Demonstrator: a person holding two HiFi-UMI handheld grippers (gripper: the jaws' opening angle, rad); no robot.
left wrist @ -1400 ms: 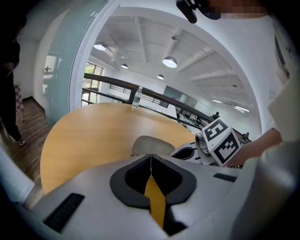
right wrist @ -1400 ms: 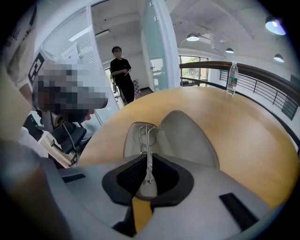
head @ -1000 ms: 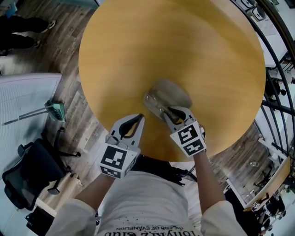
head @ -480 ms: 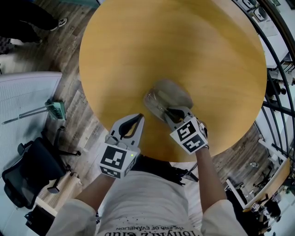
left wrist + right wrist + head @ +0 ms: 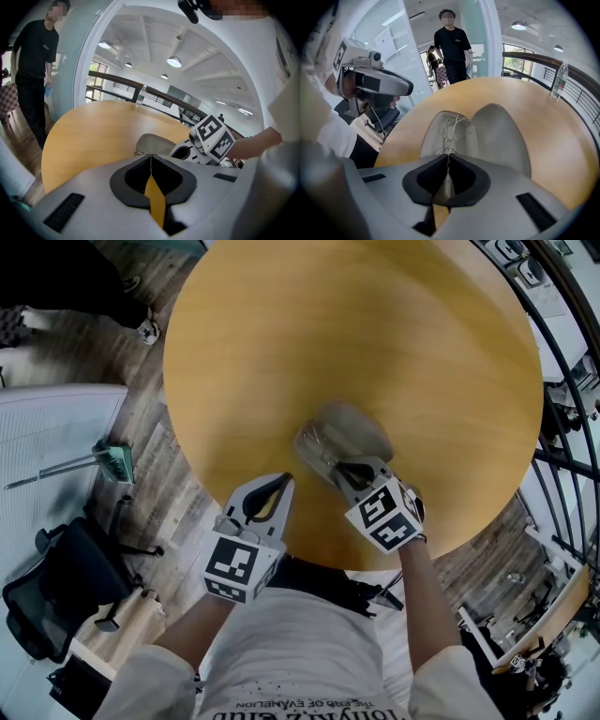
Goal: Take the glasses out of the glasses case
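An open grey glasses case [image 5: 349,424] lies on the round wooden table [image 5: 328,324] near its front edge. Thin wire-framed glasses [image 5: 454,125] rest in the case's left half [image 5: 433,136], beside the raised lid [image 5: 499,136]. My right gripper [image 5: 343,465] reaches into the case, and in the right gripper view it [image 5: 448,157] is shut on the near rim of the glasses. My left gripper [image 5: 285,478] hangs at the table's front edge, left of the case and apart from it. It [image 5: 151,156] is shut with nothing between its jaws.
A person in black [image 5: 452,44] stands beyond the table's far side. A water bottle [image 5: 557,80] stands at the far right by a dark railing [image 5: 562,381]. A black office chair [image 5: 66,582] and a dustpan [image 5: 114,463] sit on the floor at left.
My right gripper has turned slightly while staying at the case. The left gripper has held still. A person's foot has moved along the floor at the upper left.
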